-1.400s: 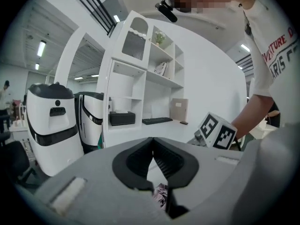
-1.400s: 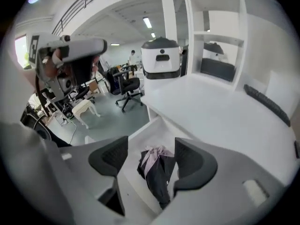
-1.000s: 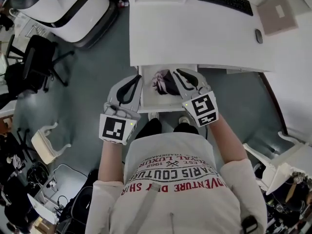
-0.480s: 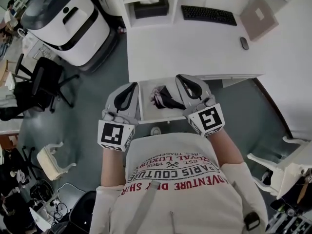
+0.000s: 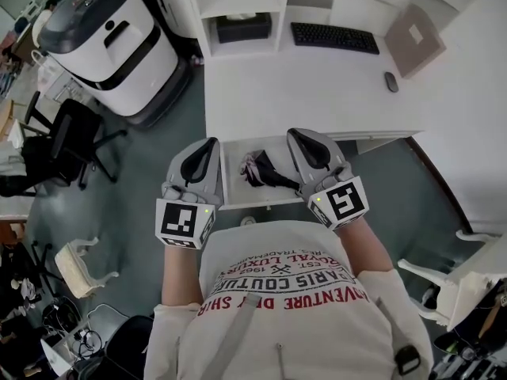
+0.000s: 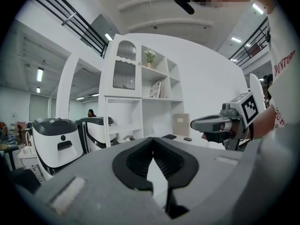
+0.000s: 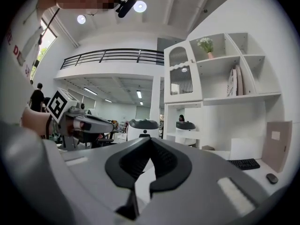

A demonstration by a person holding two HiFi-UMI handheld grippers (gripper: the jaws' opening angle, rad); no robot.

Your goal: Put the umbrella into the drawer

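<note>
A folded dark umbrella (image 5: 265,171) with a pinkish patterned end lies inside the open white drawer (image 5: 261,203) under the desk. My left gripper (image 5: 207,143) hangs over the drawer's left edge, and my right gripper (image 5: 298,134) over its right side. Both are above the umbrella and touch nothing. In the left gripper view the left gripper (image 6: 153,145) has its jaws shut and empty, with the right gripper (image 6: 220,124) beside it. The right gripper view shows the right gripper (image 7: 150,146) shut and empty, and the left gripper (image 7: 86,123) at its left.
The white desk (image 5: 317,93) carries a keyboard (image 5: 334,38), a mouse (image 5: 390,81) and a brown pad (image 5: 413,34). A big white machine (image 5: 103,30) and a black chair (image 5: 67,141) stand at the left. White chairs (image 5: 79,264) sit near my sides.
Both grippers have risen away from the drawer. The right gripper, which was down over the umbrella, has lifted off it empty. The umbrella stays in the drawer.
</note>
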